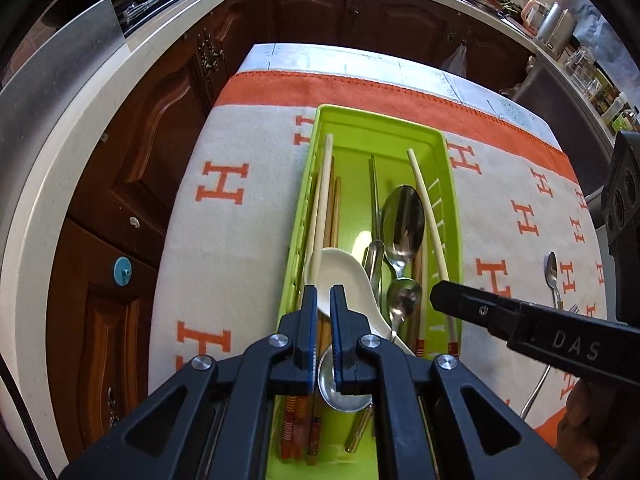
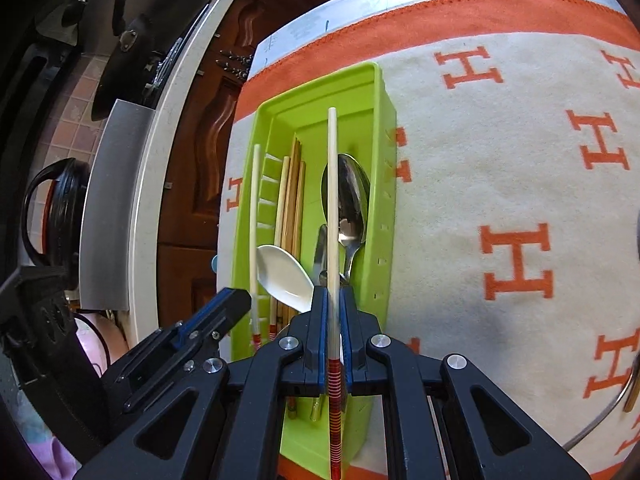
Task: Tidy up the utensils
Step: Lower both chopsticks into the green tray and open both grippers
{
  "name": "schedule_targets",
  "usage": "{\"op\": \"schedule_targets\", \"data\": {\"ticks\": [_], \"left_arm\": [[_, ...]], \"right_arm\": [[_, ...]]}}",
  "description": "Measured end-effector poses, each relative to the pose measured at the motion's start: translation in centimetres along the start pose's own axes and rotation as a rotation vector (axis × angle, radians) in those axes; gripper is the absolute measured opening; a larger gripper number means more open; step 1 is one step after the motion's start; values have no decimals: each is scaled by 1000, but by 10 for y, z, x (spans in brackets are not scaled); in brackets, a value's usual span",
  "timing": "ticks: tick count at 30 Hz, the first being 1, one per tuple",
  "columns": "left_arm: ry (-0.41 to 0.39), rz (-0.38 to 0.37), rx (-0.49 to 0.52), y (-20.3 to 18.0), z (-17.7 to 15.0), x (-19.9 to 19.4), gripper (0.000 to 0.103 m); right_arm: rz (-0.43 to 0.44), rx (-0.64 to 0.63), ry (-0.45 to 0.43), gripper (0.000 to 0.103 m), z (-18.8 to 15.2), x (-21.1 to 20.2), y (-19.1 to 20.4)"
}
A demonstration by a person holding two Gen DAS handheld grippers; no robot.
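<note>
From the left wrist camera, the left hand-held gripper (image 1: 324,294) hung over the near end of a green tray (image 1: 454,216) that lay on a bench draped in a cream blanket (image 1: 248,240) with orange H letters. Its blue-edged fingers (image 1: 309,308) stood nearly pressed together, a slim gap between them and nothing pinched there. Just below the tips lay a white ceramic spoon (image 1: 348,276). Beside it in the tray were a large steel spoon (image 1: 403,220), a smaller steel spoon (image 1: 404,296), and wooden chopsticks (image 1: 332,216) along the left wall. A cream chopstick (image 1: 430,236) slanted along the tray's right side, its near end meeting the right hand-held gripper (image 1: 440,294), which reached in from the right. Out on the blanket, well apart from the tray, lay another steel spoon (image 1: 553,276).

From the right wrist camera, the right hand-held gripper (image 2: 333,300) was closed on the cream chopstick (image 2: 332,200), pinching it just above its red-striped end. The stick ran straight ahead over the green tray (image 2: 382,240), crossing the large steel spoon (image 2: 352,200). The white ceramic spoon (image 2: 282,276) sat to its left, with the wooden chopsticks (image 2: 294,196) and another cream chopstick (image 2: 254,220) beyond. The left hand-held gripper (image 2: 236,300) came in at lower left.
</note>
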State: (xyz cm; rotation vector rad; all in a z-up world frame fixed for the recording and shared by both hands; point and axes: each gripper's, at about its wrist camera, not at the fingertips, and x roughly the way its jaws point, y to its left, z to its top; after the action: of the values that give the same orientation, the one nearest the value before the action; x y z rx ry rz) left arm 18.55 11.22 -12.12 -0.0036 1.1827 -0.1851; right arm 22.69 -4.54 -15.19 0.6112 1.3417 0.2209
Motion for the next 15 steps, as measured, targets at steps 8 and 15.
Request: {"op": "schedule_targets", "data": {"ticks": [8,15], "left_arm": [[-16,5,-20,3,-2,-11,27],[-41,4,12,-9,-18,-38,47]], "right_arm": [[10,-7,-24,13,-7,-8,-2],[-41,-93,-66,13,-34,-48,-13]]}}
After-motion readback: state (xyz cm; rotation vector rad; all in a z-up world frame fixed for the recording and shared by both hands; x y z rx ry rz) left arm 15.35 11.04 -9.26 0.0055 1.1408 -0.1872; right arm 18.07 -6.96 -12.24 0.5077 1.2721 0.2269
